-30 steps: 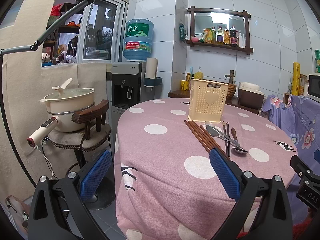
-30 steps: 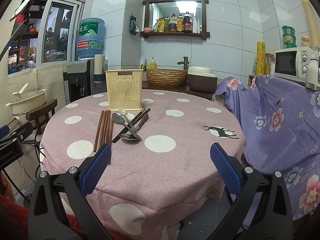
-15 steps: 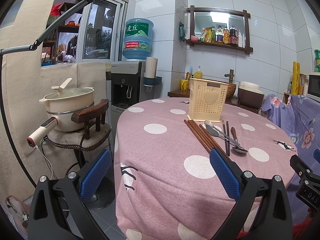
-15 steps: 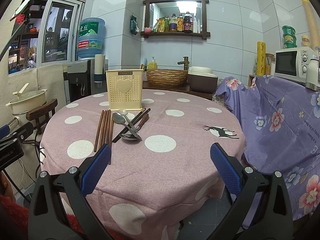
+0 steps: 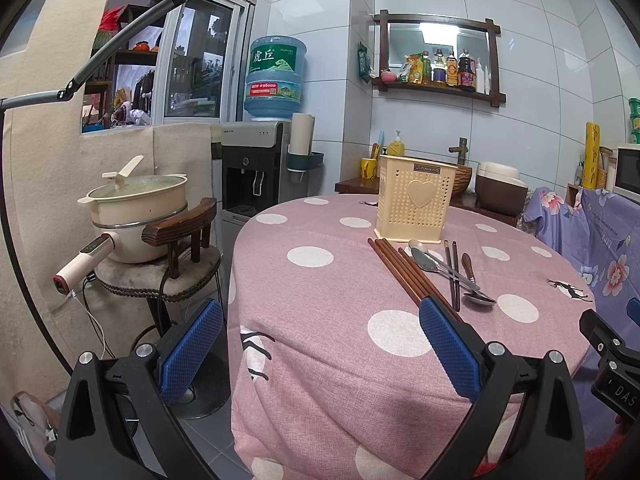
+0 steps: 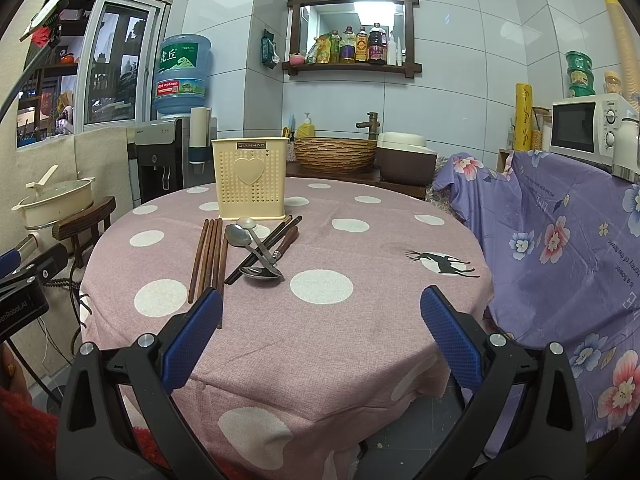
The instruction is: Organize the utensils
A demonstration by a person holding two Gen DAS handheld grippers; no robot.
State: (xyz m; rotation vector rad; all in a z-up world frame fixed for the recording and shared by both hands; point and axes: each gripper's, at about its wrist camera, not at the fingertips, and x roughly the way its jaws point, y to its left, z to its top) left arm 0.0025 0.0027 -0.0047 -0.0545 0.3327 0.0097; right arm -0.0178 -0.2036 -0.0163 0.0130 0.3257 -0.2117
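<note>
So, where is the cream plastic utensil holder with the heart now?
The cream plastic utensil holder stands upright on the pink dotted tablecloth, left of centre in the right wrist view, just behind the brown wooden chopsticks and metal spoons.

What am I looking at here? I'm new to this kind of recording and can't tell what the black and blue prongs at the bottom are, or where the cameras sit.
There is no robot. A person holds a hand-held clamp in each hand, and each clamp carries a wide-angle camera looking forward along its two fingers. The black arms with blue pads are those fingers.

One picture is from the left gripper, the other from the right gripper. Both are open and hold nothing.

Ahead is a round table under a pink cloth with white dots. On it stands a cream perforated plastic utensil holder with a heart. In front of it lie reddish-brown wooden chopsticks, darker chopsticks and metal spoons, some overlapping. Nothing has been picked up yet.
</note>
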